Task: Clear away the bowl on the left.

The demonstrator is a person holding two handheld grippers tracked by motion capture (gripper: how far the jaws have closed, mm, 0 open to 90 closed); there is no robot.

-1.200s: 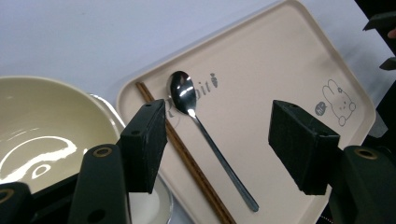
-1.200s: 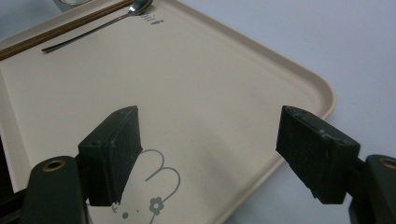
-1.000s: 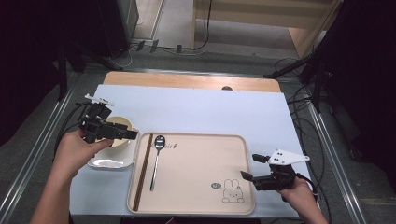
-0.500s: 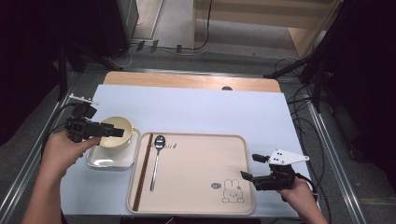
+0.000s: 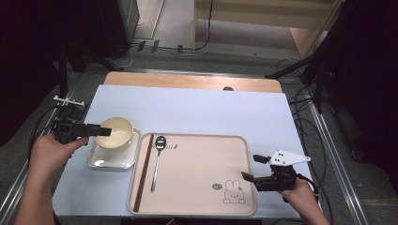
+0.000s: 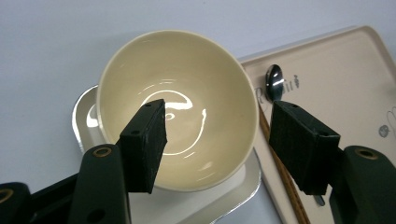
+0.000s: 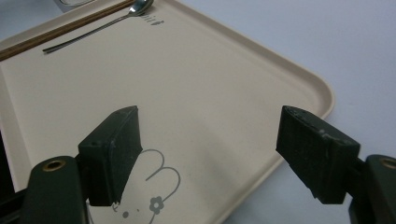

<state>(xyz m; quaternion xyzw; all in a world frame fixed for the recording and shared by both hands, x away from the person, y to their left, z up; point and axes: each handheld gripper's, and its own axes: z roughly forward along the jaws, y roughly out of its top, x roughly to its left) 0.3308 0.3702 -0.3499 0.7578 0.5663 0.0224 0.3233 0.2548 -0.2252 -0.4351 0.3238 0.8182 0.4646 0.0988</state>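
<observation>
The left gripper (image 6: 215,149) is being held with its fingers (image 6: 144,144) spread wide, nothing clamped between them: one finger is seen over the hollow of the bowl (image 6: 180,107), the other outside the rim on the side of the tray (image 6: 350,88) — whether either pad is touching the wall cannot be told. The bowl is sitting upright on a square plate (image 5: 101,161), which is lying on the pale blue worktop (image 5: 197,112) just beside the tray's left edge.

The step in hand is judged to be a grasp on the bowl's rim. For it to be done well, the near wall is best taken squarely between the two pads, with one finger well inside and the other down the outer curve, before anything is closed. A glazed wall of this kind is likely to be slippery, so a deep bite is being called for rather than a pinch at the lip. The plate underneath should be left undisturbed; a straight lift is being advised, not a drag.

Further out, a spoon (image 5: 157,161) and a pair of chopsticks (image 5: 142,173) are lying along the tray's left side — the path across should be kept above them.

The right gripper (image 5: 248,169) is resting over the tray's near right corner, fingers (image 7: 114,154) wide apart and empty, by the printed rabbit (image 5: 232,192).
</observation>
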